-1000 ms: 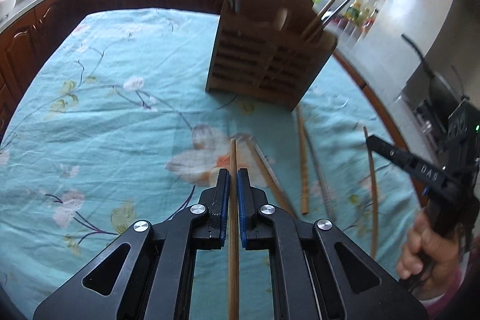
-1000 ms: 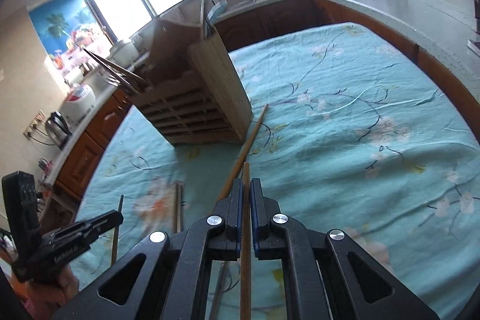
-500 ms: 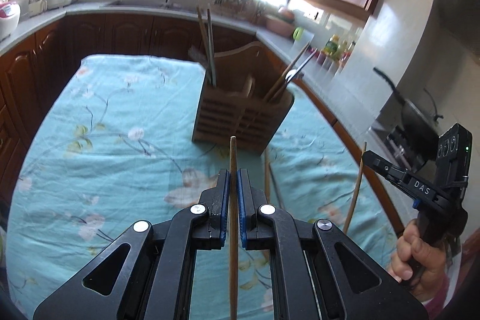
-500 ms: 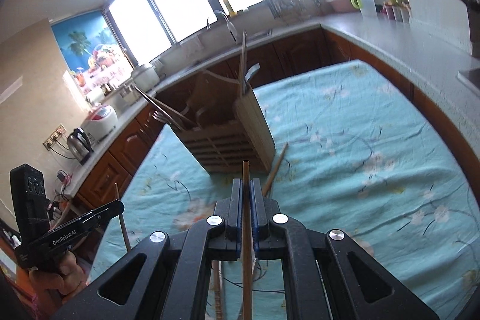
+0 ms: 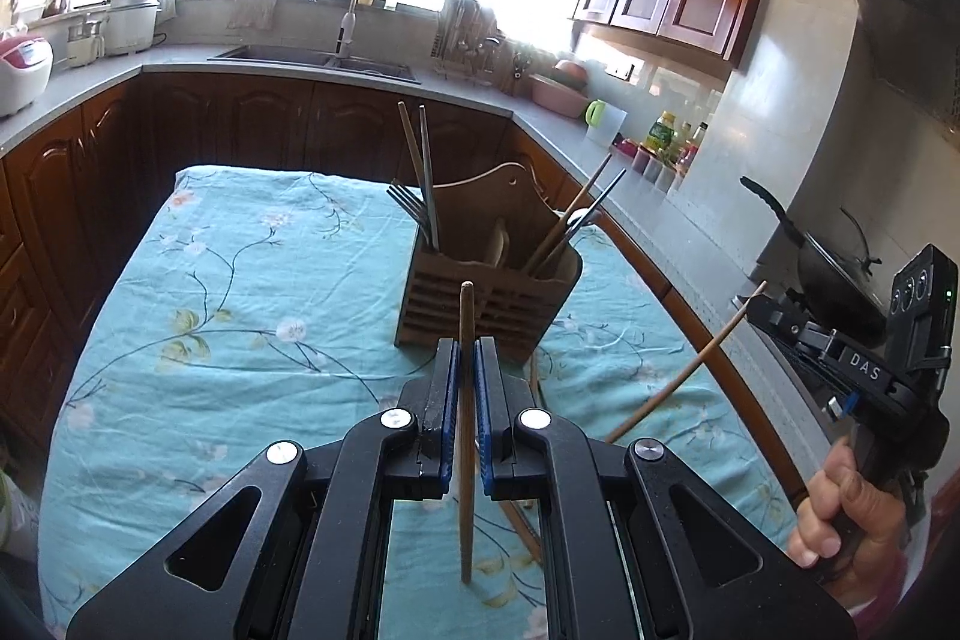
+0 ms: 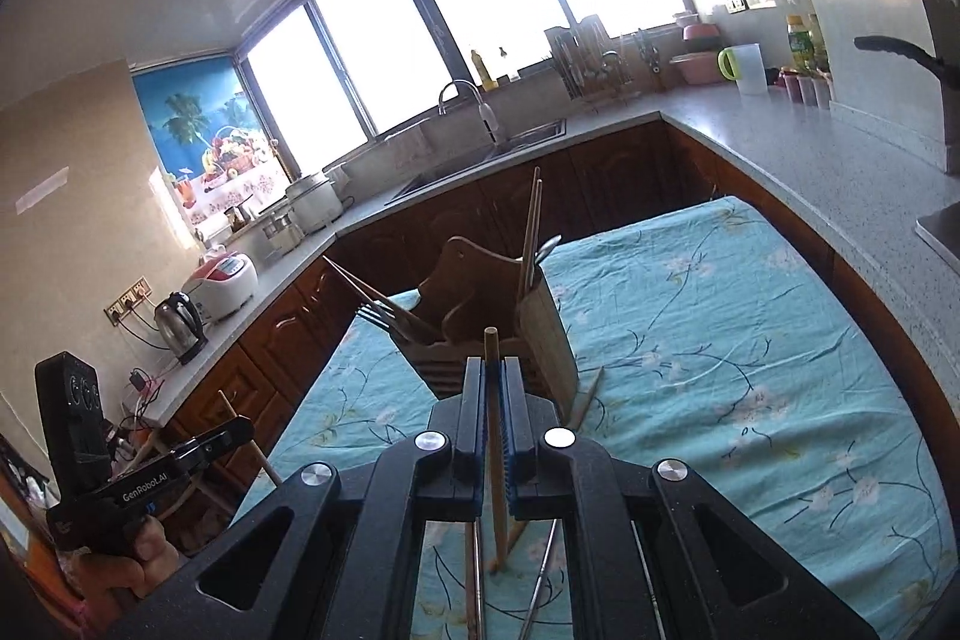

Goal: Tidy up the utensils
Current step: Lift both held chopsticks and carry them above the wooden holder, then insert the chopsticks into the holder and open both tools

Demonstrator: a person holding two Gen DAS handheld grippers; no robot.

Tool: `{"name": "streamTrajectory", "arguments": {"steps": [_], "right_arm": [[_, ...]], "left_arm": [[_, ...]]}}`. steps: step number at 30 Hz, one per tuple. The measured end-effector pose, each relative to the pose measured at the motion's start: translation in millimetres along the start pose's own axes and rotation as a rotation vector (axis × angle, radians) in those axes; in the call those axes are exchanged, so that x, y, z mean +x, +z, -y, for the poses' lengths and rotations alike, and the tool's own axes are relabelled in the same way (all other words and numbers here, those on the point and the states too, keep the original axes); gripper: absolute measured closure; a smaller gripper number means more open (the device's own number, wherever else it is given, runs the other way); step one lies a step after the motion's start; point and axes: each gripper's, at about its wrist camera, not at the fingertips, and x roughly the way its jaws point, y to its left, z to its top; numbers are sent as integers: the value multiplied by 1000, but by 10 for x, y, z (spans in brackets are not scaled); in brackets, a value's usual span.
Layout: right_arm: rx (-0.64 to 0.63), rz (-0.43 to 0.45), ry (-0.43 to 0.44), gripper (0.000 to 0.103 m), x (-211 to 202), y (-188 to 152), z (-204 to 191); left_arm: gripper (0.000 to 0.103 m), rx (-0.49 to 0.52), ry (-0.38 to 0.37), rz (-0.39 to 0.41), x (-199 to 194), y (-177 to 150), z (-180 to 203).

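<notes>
A slatted wooden utensil holder [image 5: 489,295] stands on the teal floral tablecloth [image 5: 240,340], with forks and chopsticks in its compartments; it also shows in the right wrist view [image 6: 510,340]. My left gripper [image 5: 466,358] is shut on a wooden chopstick [image 5: 466,400], held above the table in front of the holder. My right gripper [image 6: 495,382] is shut on another wooden chopstick [image 6: 495,460], also raised short of the holder. The right gripper shows in the left wrist view [image 5: 840,358] with its chopstick [image 5: 684,376] slanting out.
Loose chopsticks [image 6: 540,580] lie on the cloth under the grippers, and one [image 6: 585,397] rests beside the holder. Dark wood cabinets and a grey counter [image 5: 180,64] with sink surround the table. A wok [image 5: 834,274] sits at the right.
Both grippers have risen from the tablecloth, each lifting its chopstick and tilting upward. The holder now looks farther and lower in both views.
</notes>
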Motion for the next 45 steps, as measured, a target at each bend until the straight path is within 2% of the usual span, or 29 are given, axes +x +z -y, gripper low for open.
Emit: {"name": "streamTrajectory", "arguments": {"steps": [16, 24, 33, 39, 45], "right_arm": [[-20, 39, 10, 99, 27, 173, -85], [-58, 94, 13, 99, 51, 466, -194], [-82, 203, 13, 99, 105, 990, -316], [-65, 255, -3, 99, 236, 1234, -276], [-59, 262, -33, 99, 449, 1276, -205]], "left_arm": [[98, 12, 1, 68, -42, 238, 64], [98, 29, 2, 159, -45, 631, 174], [98, 6, 5, 259, 68, 1190, 204], [98, -10, 43, 327, 249, 1532, 220], [98, -9, 87, 356, 530, 1539, 198]]}}
